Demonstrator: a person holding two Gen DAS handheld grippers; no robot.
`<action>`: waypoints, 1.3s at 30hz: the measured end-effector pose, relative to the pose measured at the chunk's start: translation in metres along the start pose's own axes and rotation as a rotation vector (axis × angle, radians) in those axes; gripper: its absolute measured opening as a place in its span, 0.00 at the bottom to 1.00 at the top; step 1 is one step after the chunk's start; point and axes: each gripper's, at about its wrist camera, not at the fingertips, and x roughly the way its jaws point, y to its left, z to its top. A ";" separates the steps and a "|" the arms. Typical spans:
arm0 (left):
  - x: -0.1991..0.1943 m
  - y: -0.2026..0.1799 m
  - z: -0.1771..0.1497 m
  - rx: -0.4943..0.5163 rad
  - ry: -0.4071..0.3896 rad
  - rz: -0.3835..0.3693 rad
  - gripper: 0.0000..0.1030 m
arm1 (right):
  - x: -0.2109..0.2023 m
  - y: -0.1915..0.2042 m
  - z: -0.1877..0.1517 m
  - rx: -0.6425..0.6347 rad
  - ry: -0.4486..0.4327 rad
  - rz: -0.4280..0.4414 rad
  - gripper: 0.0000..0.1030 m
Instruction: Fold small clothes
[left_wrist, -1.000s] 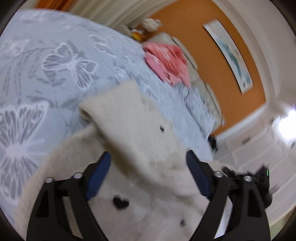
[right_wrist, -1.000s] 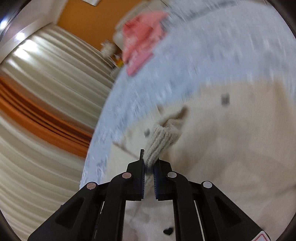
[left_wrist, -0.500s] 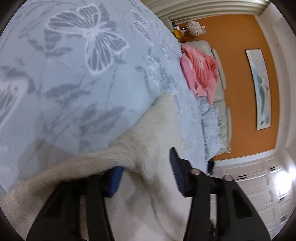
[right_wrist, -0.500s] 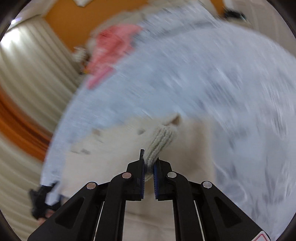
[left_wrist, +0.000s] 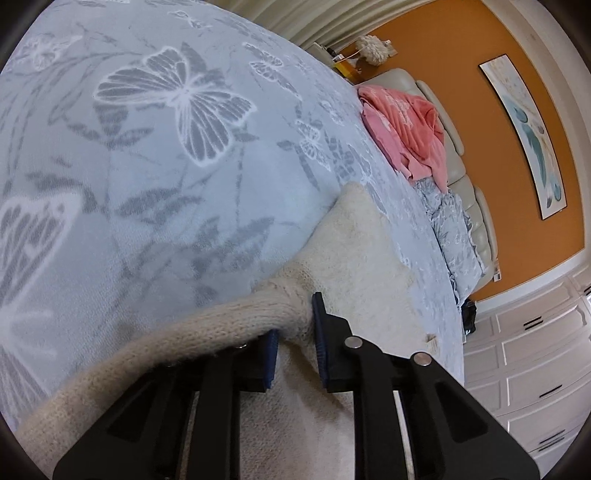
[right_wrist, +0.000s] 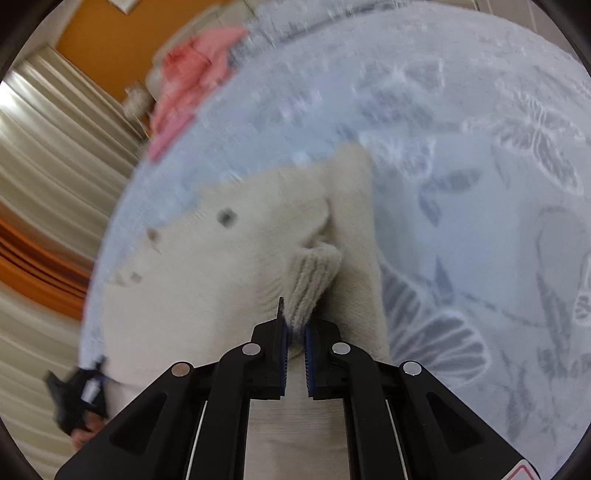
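Note:
A small cream knit sweater (left_wrist: 354, 251) lies on a pale blue butterfly-print bedspread (left_wrist: 147, 155). My left gripper (left_wrist: 295, 339) is shut on a fold of the sweater near its sleeve, which drapes over the left finger. In the right wrist view the sweater (right_wrist: 236, 266) spreads ahead with small dark marks on it. My right gripper (right_wrist: 295, 332) is shut on the ribbed cuff (right_wrist: 310, 280) of the sweater, held over the sweater's body. The left gripper (right_wrist: 77, 402) shows blurred at the lower left of that view.
A pink garment (left_wrist: 402, 129) lies on a beige sofa (left_wrist: 458, 177) beyond the bed, also blurred in the right wrist view (right_wrist: 188, 88). An orange wall with a picture (left_wrist: 528, 133), white cabinets (left_wrist: 532, 369) and cream curtains (right_wrist: 55, 155) surround the bed.
My left gripper was open over the sweater, then dropped low and closed on a fold of it. My right gripper swung right, carrying the cuff across the sweater.

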 end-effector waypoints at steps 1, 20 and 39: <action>0.000 -0.001 0.000 0.003 0.000 0.002 0.17 | -0.007 0.002 0.000 -0.005 -0.019 0.014 0.06; -0.002 0.008 -0.008 0.139 -0.059 -0.114 0.17 | -0.006 -0.002 -0.010 -0.033 0.019 -0.092 0.41; -0.087 0.053 -0.012 0.166 -0.031 -0.019 0.23 | -0.109 -0.023 -0.116 -0.015 0.031 -0.130 0.53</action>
